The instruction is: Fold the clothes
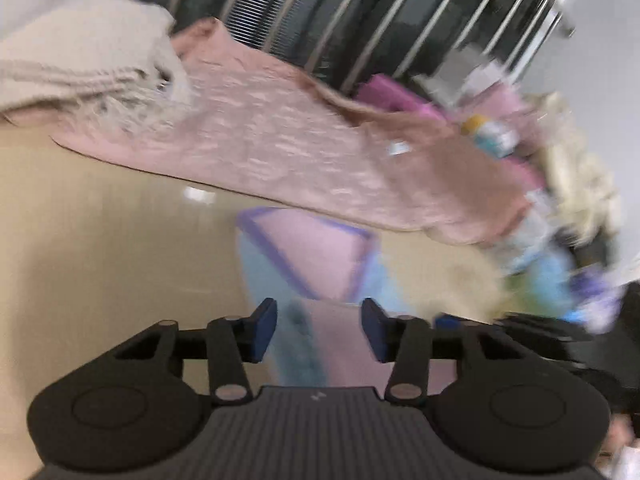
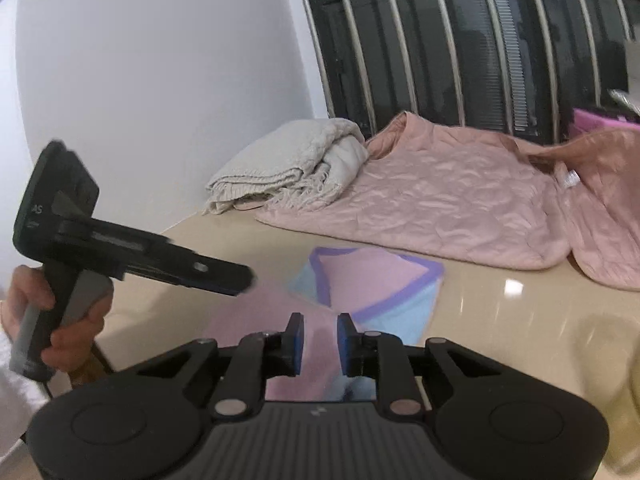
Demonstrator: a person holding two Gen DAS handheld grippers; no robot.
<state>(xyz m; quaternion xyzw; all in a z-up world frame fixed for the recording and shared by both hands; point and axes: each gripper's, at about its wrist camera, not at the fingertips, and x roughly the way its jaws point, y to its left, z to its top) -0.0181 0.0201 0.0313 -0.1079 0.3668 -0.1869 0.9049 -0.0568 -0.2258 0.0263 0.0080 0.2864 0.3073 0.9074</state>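
A small pink and light-blue garment [image 1: 312,252] with purple trim lies on the beige table [image 1: 100,240]. My left gripper [image 1: 319,330] is open, its blue pads wide apart, with blurred pink and blue fabric showing between them. In the right wrist view the same garment [image 2: 372,280] lies just ahead of my right gripper [image 2: 320,338]. That gripper is open by a narrow gap with pink cloth showing in it. A hand holds the left gripper [image 2: 244,280] at the left, its tip over the garment's left part.
A pink quilted garment [image 2: 440,200] is spread at the back of the table, and a folded cream knitted blanket [image 2: 288,164] rests on its left end. Behind them are window bars [image 2: 460,40]. Mixed clutter [image 1: 560,160] crowds the right. Pale yellow cloth [image 2: 624,380] lies at the right edge.
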